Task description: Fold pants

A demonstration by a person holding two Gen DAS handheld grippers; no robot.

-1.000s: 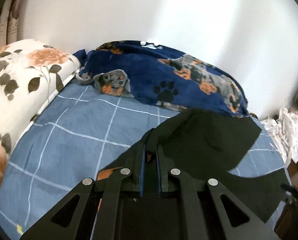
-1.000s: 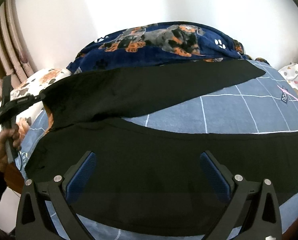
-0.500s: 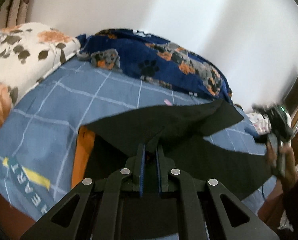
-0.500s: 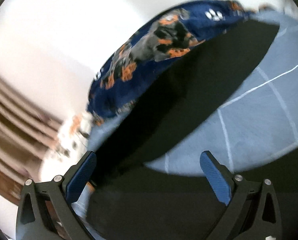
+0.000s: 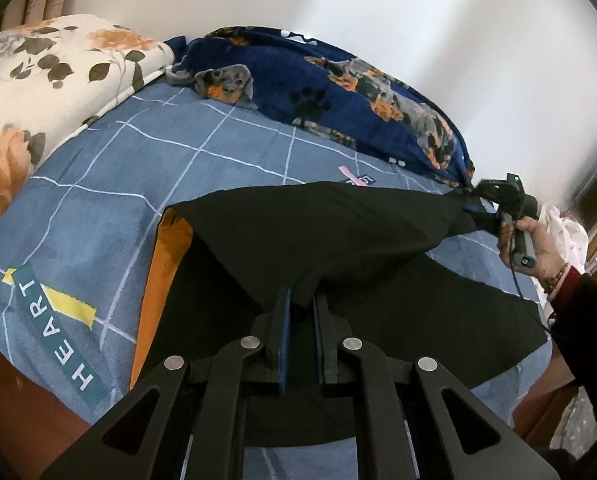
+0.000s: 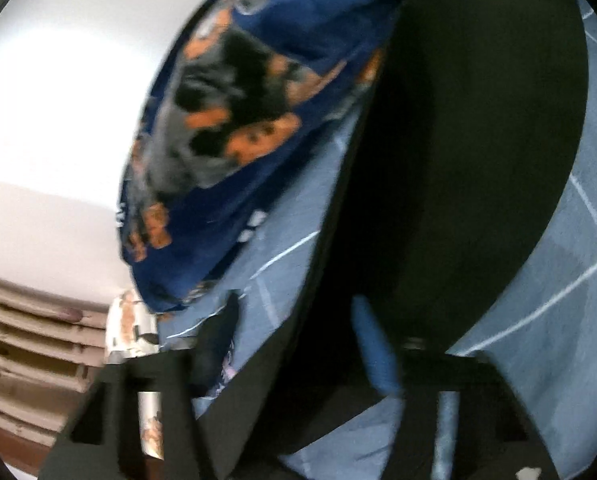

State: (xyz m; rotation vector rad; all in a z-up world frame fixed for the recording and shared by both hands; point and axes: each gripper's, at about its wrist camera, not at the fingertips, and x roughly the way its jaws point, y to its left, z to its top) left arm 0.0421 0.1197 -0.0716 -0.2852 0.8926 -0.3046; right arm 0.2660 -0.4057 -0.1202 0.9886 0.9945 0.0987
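Black pants (image 5: 318, 240) with an orange lining lie on a blue checked bed. My left gripper (image 5: 300, 300) is shut on a fold of the pants near the waist and holds it up. My right gripper (image 5: 494, 204) shows in the left wrist view at the far end of the raised leg, pinching its hem, with the cloth stretched between the two grippers. In the blurred right wrist view the black pants (image 6: 458, 160) run away from the right gripper (image 6: 310, 340), whose blue pad (image 6: 374, 352) lies against the cloth.
A navy dog-print blanket (image 5: 338, 84) is heaped along the far wall. A floral pillow (image 5: 50, 72) lies at the left. The blue sheet (image 5: 118, 184) carries a "HEART" label. White cloth (image 5: 562, 232) and wooden furniture stand at the right.
My right gripper has swung over, closed and taken the hem of the pant leg. The leg now hangs taut between both grippers. My left gripper keeps its grip.
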